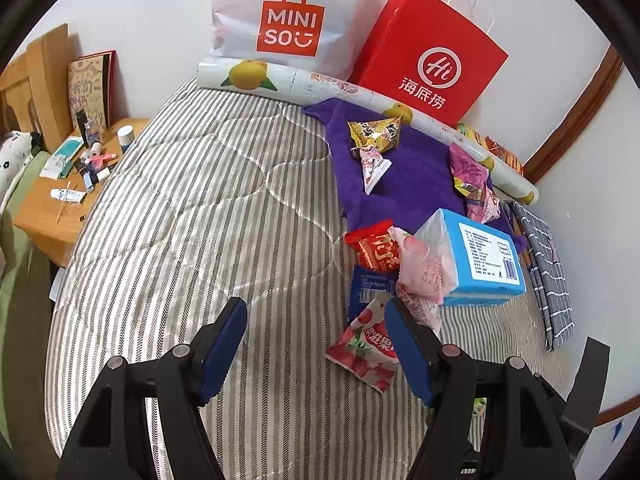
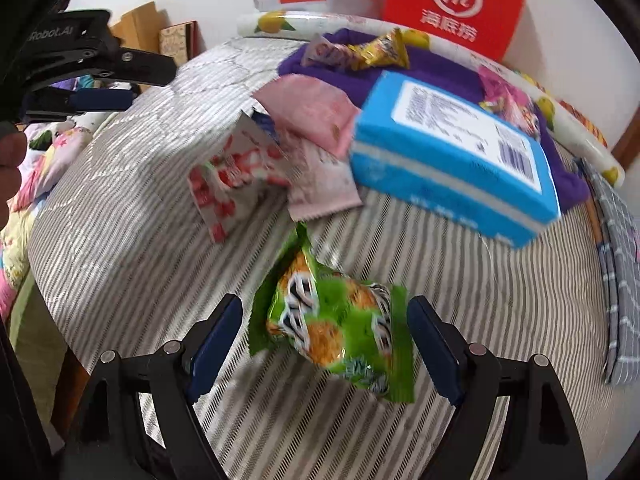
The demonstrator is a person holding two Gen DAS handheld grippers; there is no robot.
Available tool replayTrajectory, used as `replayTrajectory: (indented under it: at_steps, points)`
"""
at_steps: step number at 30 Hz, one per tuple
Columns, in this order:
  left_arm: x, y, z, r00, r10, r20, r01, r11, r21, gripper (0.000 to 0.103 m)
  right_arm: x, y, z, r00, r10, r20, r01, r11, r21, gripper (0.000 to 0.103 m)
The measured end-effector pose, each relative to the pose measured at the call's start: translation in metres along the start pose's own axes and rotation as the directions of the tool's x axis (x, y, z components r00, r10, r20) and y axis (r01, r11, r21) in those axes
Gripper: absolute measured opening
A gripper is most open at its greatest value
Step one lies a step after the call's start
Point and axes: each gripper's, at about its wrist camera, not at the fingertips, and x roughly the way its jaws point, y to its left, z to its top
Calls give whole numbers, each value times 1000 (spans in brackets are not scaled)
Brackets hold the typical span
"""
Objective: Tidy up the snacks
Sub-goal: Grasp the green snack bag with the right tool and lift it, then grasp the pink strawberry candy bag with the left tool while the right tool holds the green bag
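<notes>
Left gripper (image 1: 316,340) hangs above the grey-and-white striped quilted bed cover (image 1: 200,208), jaws apart, nothing between the pads; a red-and-white strawberry-print snack sachet (image 1: 366,350) lies just beside its right finger. Right gripper (image 2: 326,338) released: jaws spread, a green crinkly snack packet with orange pictures (image 2: 340,324) lies on the cover between them, pads clear of it on both sides. Beyond: pink wrappers (image 2: 316,116), blue rectangular tissue pack (image 2: 452,152), purple cloth (image 1: 416,160) carrying a yellow pyramid-shaped snack bag (image 1: 374,132). Red paper carrier bag (image 1: 432,56) and white plastic shop bag (image 1: 292,16) lean on the wall.
</notes>
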Motion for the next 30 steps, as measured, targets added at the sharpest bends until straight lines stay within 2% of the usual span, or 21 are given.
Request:
replayTrajectory:
  at_steps: [6, 16, 18, 20, 30]
  points:
    - [8, 1, -7, 1000, -3, -20, 3, 1000, 2, 69, 3, -15, -11, 1000, 7, 10, -7, 996, 84, 84]
    - [17, -5, -20, 999, -9, -41, 10, 1000, 24, 69, -5, -26, -26, 995, 31, 91, -46, 986, 160, 84]
    - [18, -6, -21, 999, -12, -39, 13, 999, 32, 69, -6, -25, -26, 994, 23, 104, -38, 987, 153, 79]
    - [18, -8, -24, 999, -19, -38, 20, 999, 39, 69, -7, -25, -25, 993, 21, 112, -38, 987, 153, 69]
    - [31, -31, -30, 998, -30, -50, 36, 990, 138, 69, -16, -40, -23, 988, 33, 148, -57, 985, 165, 69]
